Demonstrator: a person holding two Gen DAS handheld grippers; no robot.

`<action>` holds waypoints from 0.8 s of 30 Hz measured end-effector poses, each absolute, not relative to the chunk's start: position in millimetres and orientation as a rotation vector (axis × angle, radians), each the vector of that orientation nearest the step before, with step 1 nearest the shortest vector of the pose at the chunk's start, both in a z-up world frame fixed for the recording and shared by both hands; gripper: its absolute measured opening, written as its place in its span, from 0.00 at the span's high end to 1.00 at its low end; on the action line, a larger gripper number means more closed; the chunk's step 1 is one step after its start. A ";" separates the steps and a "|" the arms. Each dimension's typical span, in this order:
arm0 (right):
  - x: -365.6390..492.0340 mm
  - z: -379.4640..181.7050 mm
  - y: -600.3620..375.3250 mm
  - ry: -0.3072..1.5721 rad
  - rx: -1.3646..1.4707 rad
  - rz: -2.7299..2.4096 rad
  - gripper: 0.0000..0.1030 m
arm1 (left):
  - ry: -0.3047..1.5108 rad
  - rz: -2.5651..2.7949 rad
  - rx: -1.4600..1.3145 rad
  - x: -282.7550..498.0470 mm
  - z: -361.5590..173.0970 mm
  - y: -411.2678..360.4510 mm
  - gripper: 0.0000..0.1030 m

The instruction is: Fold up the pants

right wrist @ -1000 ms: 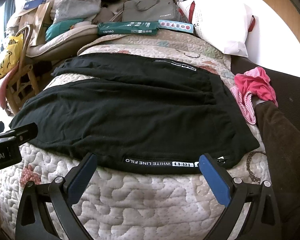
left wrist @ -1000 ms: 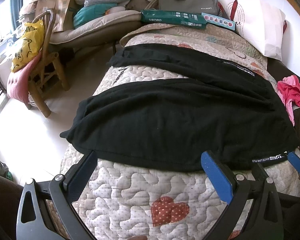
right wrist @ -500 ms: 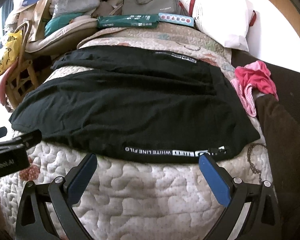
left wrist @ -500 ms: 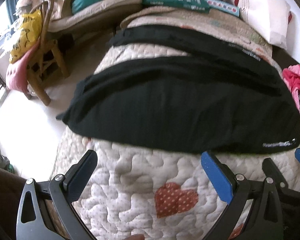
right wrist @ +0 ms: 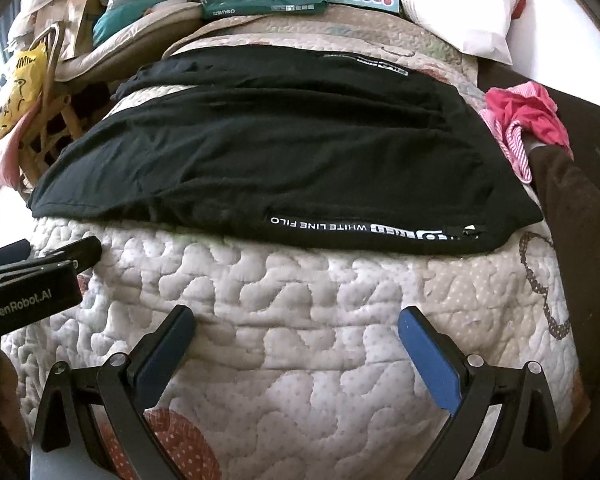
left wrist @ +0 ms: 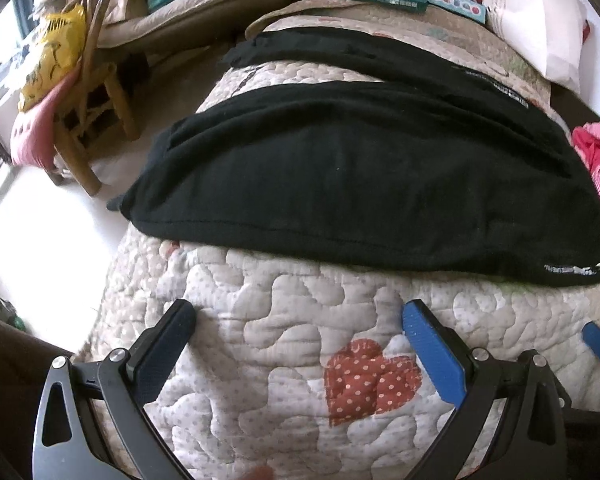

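Observation:
Black pants (left wrist: 360, 184) lie spread flat across a quilted bed cover (left wrist: 268, 336), both legs pointing left, the waistband with white lettering (right wrist: 364, 228) at the right. They also show in the right wrist view (right wrist: 284, 152). My left gripper (left wrist: 300, 336) is open and empty, hovering over bare quilt short of the near leg's edge. My right gripper (right wrist: 296, 340) is open and empty over the quilt, below the waistband. The left gripper's body (right wrist: 28, 284) shows at the left edge of the right wrist view.
A pink and striped garment (right wrist: 524, 120) lies right of the pants by a dark sofa edge (right wrist: 580, 216). A green box (right wrist: 260, 4) and a white bag (right wrist: 460, 4) sit at the bed's far end. A wooden chair (left wrist: 88, 120) stands left of the bed.
Both grippers have pulled back toward me from the near edge of the pants, so more bare quilt lies between the fingertips and the fabric. Both stay open and the pants have not moved.

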State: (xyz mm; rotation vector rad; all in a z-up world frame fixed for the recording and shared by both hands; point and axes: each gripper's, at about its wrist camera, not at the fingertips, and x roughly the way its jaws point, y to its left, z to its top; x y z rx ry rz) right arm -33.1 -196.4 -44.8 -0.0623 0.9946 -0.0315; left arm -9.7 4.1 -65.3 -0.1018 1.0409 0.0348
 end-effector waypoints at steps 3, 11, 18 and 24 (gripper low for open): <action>-33.2 -47.3 -199.7 1.009 -0.027 -0.030 0.00 | 1.045 0.020 -0.099 -8.1 -64.9 5.3 0.00; -34.1 -49.3 -203.4 0.986 0.020 -0.028 0.00 | 1.067 0.010 -0.092 -5.5 -61.4 5.4 0.00; -26.4 -44.8 -192.6 1.090 -0.085 -0.015 0.00 | 0.994 0.004 -0.083 -5.4 -32.9 4.4 0.00; -44.6 -0.3 -195.5 1.063 -0.121 0.004 0.00 | 0.851 -0.005 -0.067 -15.3 2.4 9.8 0.00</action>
